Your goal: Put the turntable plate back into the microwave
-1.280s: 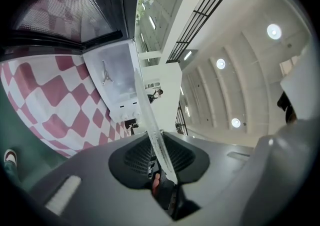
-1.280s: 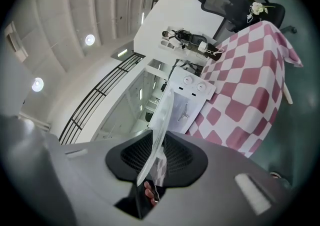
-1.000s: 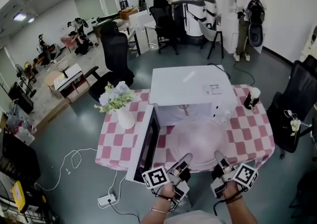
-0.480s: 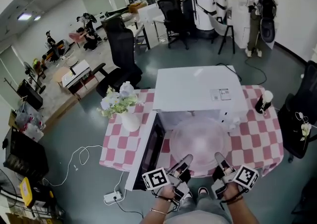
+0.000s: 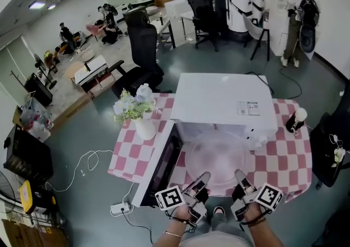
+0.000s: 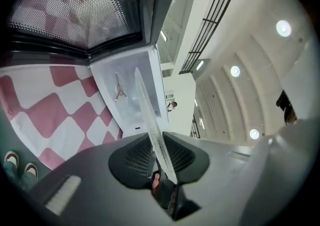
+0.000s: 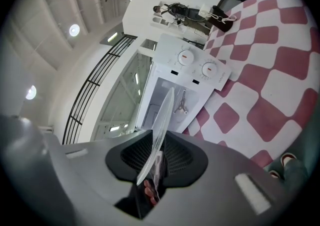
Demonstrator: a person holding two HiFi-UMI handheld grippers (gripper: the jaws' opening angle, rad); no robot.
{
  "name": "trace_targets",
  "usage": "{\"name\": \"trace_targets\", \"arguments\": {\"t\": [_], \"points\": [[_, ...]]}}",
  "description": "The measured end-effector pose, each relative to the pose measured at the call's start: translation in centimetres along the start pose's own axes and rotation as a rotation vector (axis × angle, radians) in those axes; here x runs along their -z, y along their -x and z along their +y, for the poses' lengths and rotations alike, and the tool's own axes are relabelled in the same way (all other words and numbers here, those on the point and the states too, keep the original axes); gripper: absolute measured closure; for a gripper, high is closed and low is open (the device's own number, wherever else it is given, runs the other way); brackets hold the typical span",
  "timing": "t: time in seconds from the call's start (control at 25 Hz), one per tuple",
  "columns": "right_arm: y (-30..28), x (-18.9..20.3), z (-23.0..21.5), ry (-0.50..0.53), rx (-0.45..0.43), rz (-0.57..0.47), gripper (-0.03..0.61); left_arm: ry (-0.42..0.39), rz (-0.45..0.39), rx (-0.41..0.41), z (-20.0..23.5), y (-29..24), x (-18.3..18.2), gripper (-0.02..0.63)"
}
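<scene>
The clear glass turntable plate (image 5: 219, 156) hangs flat in front of the open white microwave (image 5: 221, 98), over the checked table. My left gripper (image 5: 203, 179) is shut on its near left rim and my right gripper (image 5: 239, 177) is shut on its near right rim. In the left gripper view the plate (image 6: 150, 120) runs edge-on between the dark pads (image 6: 135, 157). The right gripper view shows the plate (image 7: 162, 125) edge-on between its pads (image 7: 182, 157) too. The roller ring (image 7: 181, 104) lies on the cavity floor ahead. The microwave door (image 5: 158, 166) stands open to the left.
A white vase of flowers (image 5: 141, 117) stands on the pink checked tablecloth (image 5: 273, 158) left of the microwave. A dark bottle (image 5: 294, 121) sits at the table's right end. A power strip (image 5: 118, 207) and cable lie on the floor. Office chairs and people are farther back.
Both grippers and the plate have edged forward toward the microwave opening and sunk a little. The head view has shifted, so the table sits lower in the picture.
</scene>
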State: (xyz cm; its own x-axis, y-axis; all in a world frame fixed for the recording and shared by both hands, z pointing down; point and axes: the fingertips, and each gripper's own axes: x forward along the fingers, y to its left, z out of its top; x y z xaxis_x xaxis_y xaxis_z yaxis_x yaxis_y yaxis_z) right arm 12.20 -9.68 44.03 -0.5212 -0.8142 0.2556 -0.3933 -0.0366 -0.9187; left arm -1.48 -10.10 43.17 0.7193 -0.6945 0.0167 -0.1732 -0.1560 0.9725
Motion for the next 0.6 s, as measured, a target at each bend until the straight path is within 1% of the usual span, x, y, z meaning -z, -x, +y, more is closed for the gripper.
{"name": "trace_targets", "arguments": {"t": [0.12,0.16,0.2,0.32,0.4,0.48,0.6], "points": [[-0.6,-0.1,-0.1,-0.001,-0.037,0.015,0.5,0.086,-0.024,-0.04,1.0,0.1,0.7,0.551],[-0.8,-0.1,-0.3,0.0,-0.039,0.019,0.5,0.097,-0.03,-0.046,1.4,0.0,0.8,0.551],[-0.9,-0.1,-0.7,0.001,-0.026,0.023,0.5,0.088,-0.034,-0.043,1.7,-0.1,0.7,0.551],[-1.3,-0.2,-2.2,0.004,0.044,0.034,0.5,0.021,-0.039,-0.037,2.6,-0.4,0.0,0.551],[-1.8,-0.2,-3.0,0.003,0.055,0.043,0.5,0.012,-0.046,-0.044,3.4,-0.6,-0.2,0.551],[-2.3,-0.2,-3.7,0.004,0.059,0.052,0.5,-0.027,-0.05,-0.027,3.9,-0.8,-0.6,0.552],[-2.9,-0.1,-5.0,0.011,0.07,0.066,0.5,-0.03,-0.058,-0.023,4.9,-1.2,-0.7,0.551]]}}
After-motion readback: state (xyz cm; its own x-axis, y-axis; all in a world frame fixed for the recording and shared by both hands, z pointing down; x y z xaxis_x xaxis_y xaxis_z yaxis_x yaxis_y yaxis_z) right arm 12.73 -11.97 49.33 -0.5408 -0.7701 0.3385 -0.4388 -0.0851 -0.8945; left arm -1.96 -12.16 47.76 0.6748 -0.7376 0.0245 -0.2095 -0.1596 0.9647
